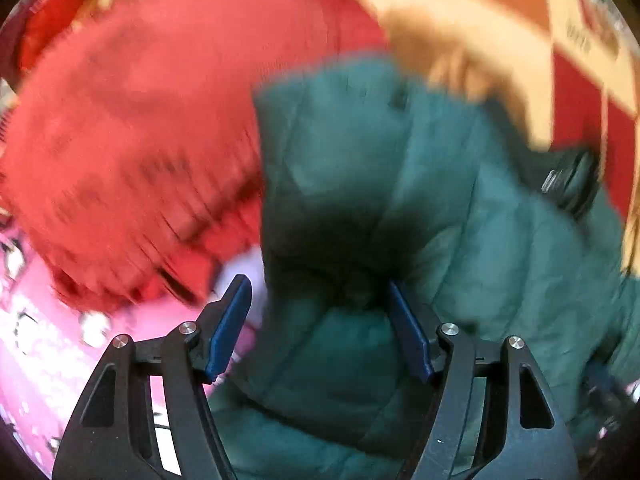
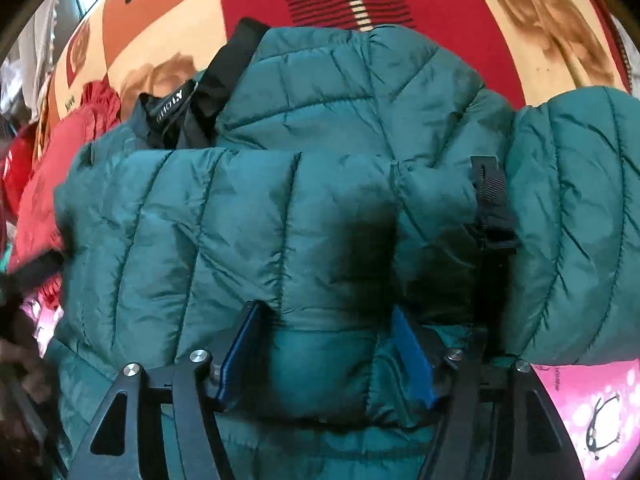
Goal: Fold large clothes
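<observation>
A teal quilted puffer jacket [image 2: 280, 208] lies bunched on the bed, its black lining and collar label [image 2: 172, 108] showing at the top left. One sleeve [image 2: 572, 240] lies at the right with a black strap beside it. My right gripper [image 2: 326, 340] has its blue pads [image 2: 244, 344] spread, with a thick fold of the jacket between them. The left wrist view is motion-blurred. My left gripper [image 1: 320, 320] also has its pads spread around a fold of the same jacket [image 1: 400, 200].
A red garment [image 1: 132, 140] lies left of the jacket; it also shows in the right wrist view [image 2: 44, 176]. A red, orange and cream patterned bedcover [image 2: 440, 0] lies beyond. A pink patterned sheet [image 2: 592, 400] is at the near edge.
</observation>
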The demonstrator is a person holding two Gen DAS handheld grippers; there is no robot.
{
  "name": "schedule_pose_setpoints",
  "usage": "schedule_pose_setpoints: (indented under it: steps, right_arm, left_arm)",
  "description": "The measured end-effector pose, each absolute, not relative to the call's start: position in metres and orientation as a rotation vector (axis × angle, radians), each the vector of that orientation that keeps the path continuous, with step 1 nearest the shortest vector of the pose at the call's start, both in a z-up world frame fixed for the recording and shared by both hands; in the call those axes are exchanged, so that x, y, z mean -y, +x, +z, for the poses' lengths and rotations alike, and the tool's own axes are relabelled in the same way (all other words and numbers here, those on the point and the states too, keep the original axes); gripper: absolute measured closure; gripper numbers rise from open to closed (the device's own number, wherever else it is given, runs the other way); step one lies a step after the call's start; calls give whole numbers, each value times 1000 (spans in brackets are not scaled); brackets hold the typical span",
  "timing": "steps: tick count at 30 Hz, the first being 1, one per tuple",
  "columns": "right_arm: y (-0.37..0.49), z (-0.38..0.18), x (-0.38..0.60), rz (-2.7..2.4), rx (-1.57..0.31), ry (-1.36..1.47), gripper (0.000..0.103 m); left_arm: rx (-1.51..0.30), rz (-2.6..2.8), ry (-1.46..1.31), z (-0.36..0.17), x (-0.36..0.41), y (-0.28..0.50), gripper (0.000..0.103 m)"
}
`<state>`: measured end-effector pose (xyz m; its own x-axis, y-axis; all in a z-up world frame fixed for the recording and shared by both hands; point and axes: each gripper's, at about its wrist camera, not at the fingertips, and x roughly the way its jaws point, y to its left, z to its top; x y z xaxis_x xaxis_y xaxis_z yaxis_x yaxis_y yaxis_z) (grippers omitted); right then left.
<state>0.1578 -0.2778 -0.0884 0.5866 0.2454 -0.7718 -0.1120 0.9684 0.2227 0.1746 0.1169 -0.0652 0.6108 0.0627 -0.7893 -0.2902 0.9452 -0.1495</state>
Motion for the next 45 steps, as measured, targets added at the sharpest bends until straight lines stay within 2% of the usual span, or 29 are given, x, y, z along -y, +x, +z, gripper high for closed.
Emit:
schedule_pose_setpoints:
  steps: [4,5,11,14,17,20,25,30,35,38,45]
  right_arm:
    - [152,-92,274,250,-912,108,15]
    - [153,-93,265,252,-914,96,13]
    - [148,-74,253,181,-878,67,13]
    - [137,-51,246,138,-810,44,13]
    - [139,-57,230,192,-870,-6,13]
    - [146,-81,224,155,-960,-48,13]
    - [132,-54,234,83,-854,-12,12]
    - [118,-57,239,67,-896,-39,12]
    - [86,-23,299,-69,-770,28,12]
    - [56,-11,377,-198,-687,156,12]
    - [12,-11,558,-388,-575,466,12]
  left_arm:
    - [-872,204,-317,-59,-126,170,32]
    - [-854,212,-305,-54,-127,166,32]
    - [-705,156,-255,-19,-111,135,33]
    - [-786,69,-207,-29,-90,145,32]
    - [-913,74,-99,-57,-67,161,32]
    - [-889,83,-75,-56,-65,159,32]
    - [-848,94,-148,-39,-79,142,32]
    - [-855,54,-111,-37,-48,134,32]
    - [-805,19,-139,-2,-29,103,32]
    - [-788,-17,-228,8,-25,70,32]
    - [-846,-24,-182,-6,6,86,32]
